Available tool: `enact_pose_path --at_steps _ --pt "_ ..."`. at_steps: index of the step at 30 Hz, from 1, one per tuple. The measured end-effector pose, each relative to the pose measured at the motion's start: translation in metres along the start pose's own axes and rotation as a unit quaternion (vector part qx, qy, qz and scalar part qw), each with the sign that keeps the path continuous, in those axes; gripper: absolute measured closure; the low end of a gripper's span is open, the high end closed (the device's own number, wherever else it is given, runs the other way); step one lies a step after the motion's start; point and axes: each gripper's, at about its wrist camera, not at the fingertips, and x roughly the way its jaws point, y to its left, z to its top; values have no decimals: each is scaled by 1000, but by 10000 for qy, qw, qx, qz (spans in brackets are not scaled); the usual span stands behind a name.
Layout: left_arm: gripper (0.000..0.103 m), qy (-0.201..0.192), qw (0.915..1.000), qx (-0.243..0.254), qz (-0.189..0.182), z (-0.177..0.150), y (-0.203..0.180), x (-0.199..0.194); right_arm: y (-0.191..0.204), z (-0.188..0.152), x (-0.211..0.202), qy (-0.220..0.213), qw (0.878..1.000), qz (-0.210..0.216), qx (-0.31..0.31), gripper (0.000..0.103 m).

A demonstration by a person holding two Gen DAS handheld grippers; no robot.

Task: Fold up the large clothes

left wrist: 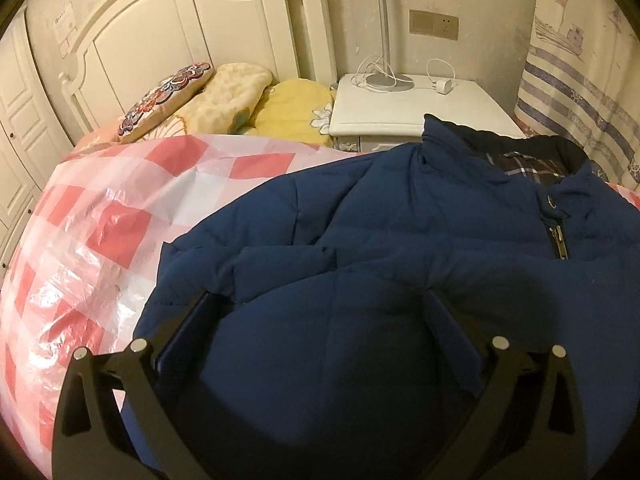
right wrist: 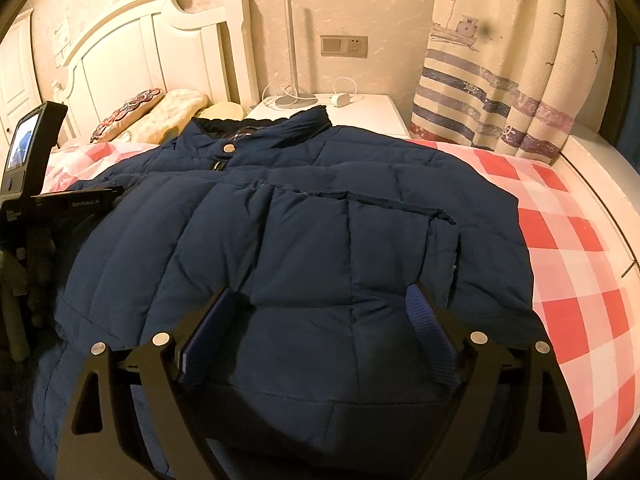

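Observation:
A navy blue puffer jacket (left wrist: 400, 240) lies front up on the bed, collar toward the nightstand, with both sleeves folded across its front; it also fills the right wrist view (right wrist: 304, 216). My left gripper (left wrist: 320, 300) is open just above the jacket's lower left part, its fingers spread wide with fabric bulging between them. My right gripper (right wrist: 320, 296) is open over the lower right part near the hem, fingers wide apart. The left gripper's body (right wrist: 36, 184) shows at the left edge of the right wrist view.
A red and white checked plastic sheet (left wrist: 100, 232) covers the bed. Pillows (left wrist: 224, 100) lie at the white headboard (left wrist: 180, 28). A white nightstand (left wrist: 400, 108) holds a lamp base and charger. A striped curtain (right wrist: 500, 60) hangs at the right by the bed edge.

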Motion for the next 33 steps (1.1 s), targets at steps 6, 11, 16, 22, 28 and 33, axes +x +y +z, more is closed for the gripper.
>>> enact_pose_path --at_steps 6,11,16,22,28,33 --pt "2 -20 9999 32 116 -3 -4 -3 1 0 2 52 10000 -48 -15 19" --pt "2 -386 9975 -338 -484 -22 12 -64 0 1 4 79 9999 -65 -1 19" --pt "2 -599 9948 253 -782 -79 -7 -108 0 1 5 103 9999 -69 3 18" --pt "2 -401 9954 459 -742 -110 -13 -84 6 0 7 116 9996 -230 -119 17" --pt "2 -407 9954 458 -738 -116 -14 -81 2 -1 -3 236 9997 -4 -51 17" --pt "2 -424 9955 455 -720 -115 -15 -82 12 -24 -53 -300 9994 -89 122 17"
